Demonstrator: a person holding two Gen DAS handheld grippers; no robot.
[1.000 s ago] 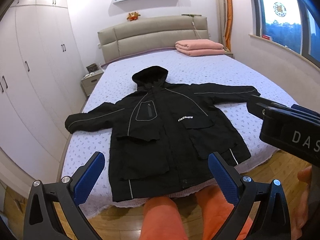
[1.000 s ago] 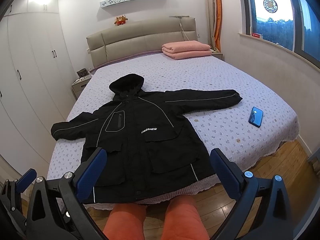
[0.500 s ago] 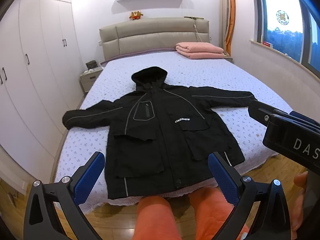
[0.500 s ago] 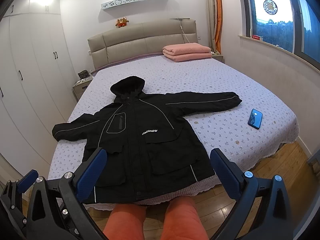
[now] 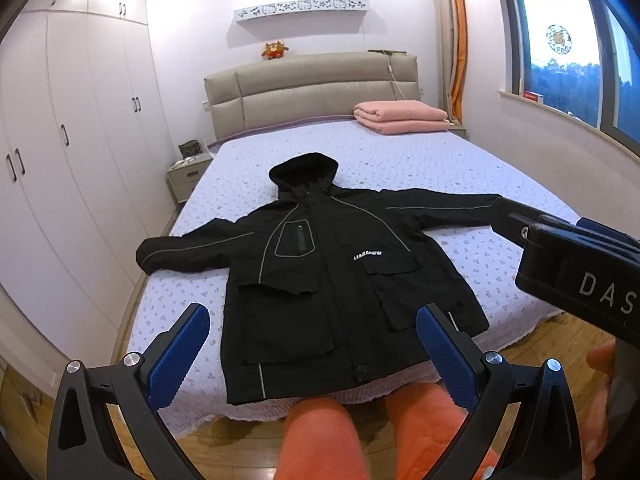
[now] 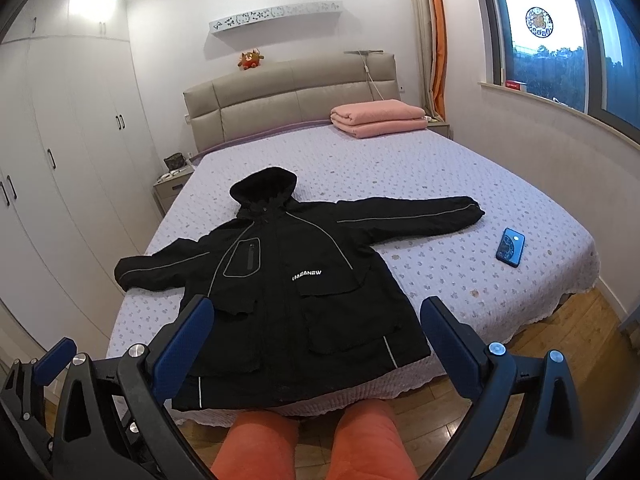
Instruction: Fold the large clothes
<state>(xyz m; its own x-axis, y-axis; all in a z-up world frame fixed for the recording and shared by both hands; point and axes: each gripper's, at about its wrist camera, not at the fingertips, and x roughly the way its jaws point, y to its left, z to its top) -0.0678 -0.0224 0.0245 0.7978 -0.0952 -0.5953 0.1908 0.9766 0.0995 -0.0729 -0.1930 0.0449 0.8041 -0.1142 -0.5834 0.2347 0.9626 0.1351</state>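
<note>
A black hooded jacket [image 5: 332,276] lies flat, front up, on the bed, hood toward the headboard, both sleeves spread out, hem at the near edge. It also shows in the right wrist view [image 6: 296,292]. My left gripper [image 5: 312,344] is open and empty, held above the near bed edge, apart from the jacket. My right gripper [image 6: 316,340] is open and empty, likewise above the hem. The right gripper's body shows at the right of the left wrist view [image 5: 580,276].
The bed [image 6: 460,184] has a lilac dotted cover. A blue phone [image 6: 510,246] lies near its right edge. A folded pink blanket [image 6: 378,118] sits by the headboard. White wardrobes [image 5: 60,160] stand left, a nightstand [image 5: 186,172] beside the bed. Orange-clad legs [image 6: 312,440] are below.
Both grippers have drawn back and risen slightly; the jacket appears a little lower and farther in view. The jacket itself has not moved.
</note>
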